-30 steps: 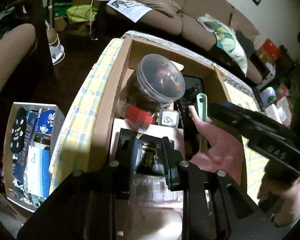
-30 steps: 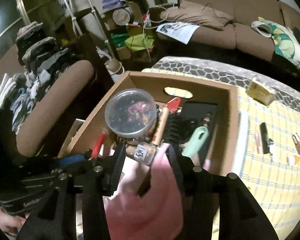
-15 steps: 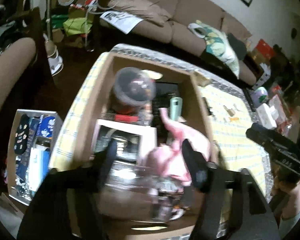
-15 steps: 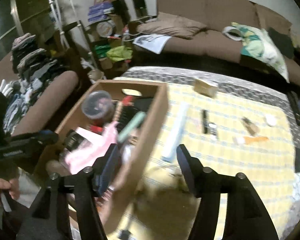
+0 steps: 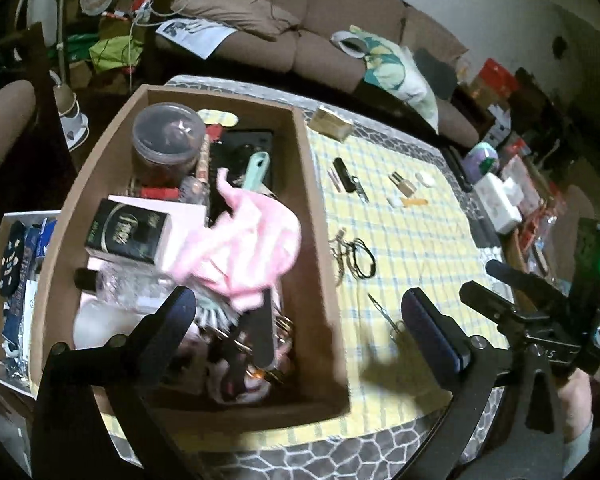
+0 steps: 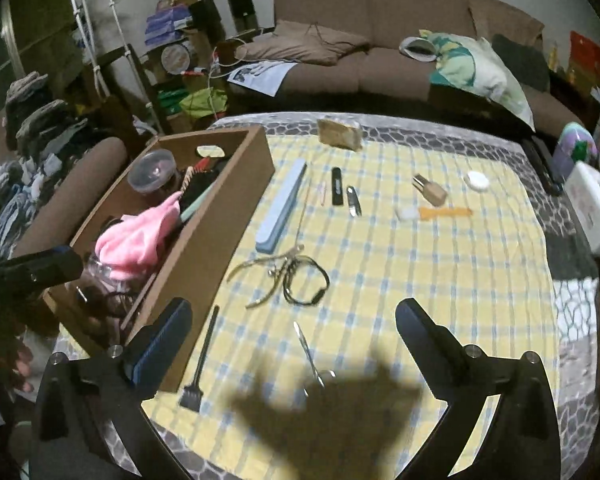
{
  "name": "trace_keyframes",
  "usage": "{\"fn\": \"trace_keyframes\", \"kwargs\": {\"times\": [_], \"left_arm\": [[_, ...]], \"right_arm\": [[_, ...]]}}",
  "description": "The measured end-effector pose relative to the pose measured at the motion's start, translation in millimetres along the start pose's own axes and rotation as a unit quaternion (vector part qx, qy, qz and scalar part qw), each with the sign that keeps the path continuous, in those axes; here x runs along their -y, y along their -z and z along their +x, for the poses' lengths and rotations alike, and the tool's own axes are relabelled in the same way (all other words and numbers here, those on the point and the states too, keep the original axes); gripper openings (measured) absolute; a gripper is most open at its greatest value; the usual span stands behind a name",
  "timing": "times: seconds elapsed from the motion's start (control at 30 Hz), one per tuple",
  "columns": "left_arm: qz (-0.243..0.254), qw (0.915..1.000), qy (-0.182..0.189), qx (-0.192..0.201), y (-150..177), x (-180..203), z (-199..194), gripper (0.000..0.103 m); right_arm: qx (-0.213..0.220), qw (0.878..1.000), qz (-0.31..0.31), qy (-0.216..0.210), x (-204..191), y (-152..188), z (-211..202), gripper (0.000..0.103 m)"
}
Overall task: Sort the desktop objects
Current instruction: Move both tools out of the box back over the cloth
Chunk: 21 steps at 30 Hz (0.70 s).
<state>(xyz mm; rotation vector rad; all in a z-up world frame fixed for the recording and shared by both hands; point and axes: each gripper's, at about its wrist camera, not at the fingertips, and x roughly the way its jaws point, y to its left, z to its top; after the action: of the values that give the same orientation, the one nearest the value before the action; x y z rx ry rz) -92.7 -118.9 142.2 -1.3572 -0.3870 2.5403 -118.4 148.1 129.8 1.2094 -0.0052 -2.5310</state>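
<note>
Both claws have pulled back from the cardboard box (image 5: 312, 208) since a second ago, and the pink cloth (image 5: 240, 244) that sat between them now lies loose inside the box, draped over a black carton (image 5: 126, 232) and a clear bottle. The left claw (image 5: 300, 320) hangs over the box's near right corner, its jaws opening wide with nothing between the pads; the cloth is just beyond its left finger, not touching it. The right claw (image 6: 294, 328) is over the checked worktop (image 6: 420, 280) to the right of the box, jaws likewise opening and empty. Small scissors (image 6: 312, 356) lie on the worktop between its fingers, a black brush (image 6: 202, 360) lies just beside its left finger against the box wall, and nail nippers tangled with a black cord (image 6: 300, 276) lie a little farther on. The pink cloth (image 6: 136, 236) sits in the box well to this claw's left.
</note>
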Motion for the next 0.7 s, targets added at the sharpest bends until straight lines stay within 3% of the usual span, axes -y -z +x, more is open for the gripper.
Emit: {"fn": "trace_keyframes", "kwargs": {"times": [0.37,0.7], "left_arm": [[0.063,0.9979,0.002,0.013,38,47,9,0.103],[0.124,0.9913,-0.041,0.011,-25,107,56,0.099]], "right_arm": [[0.008,0.999,0.038,-0.007,29,47,-3,0.103],[0.041,0.997,0.067,0.018,84,50,-3,0.103]]}}
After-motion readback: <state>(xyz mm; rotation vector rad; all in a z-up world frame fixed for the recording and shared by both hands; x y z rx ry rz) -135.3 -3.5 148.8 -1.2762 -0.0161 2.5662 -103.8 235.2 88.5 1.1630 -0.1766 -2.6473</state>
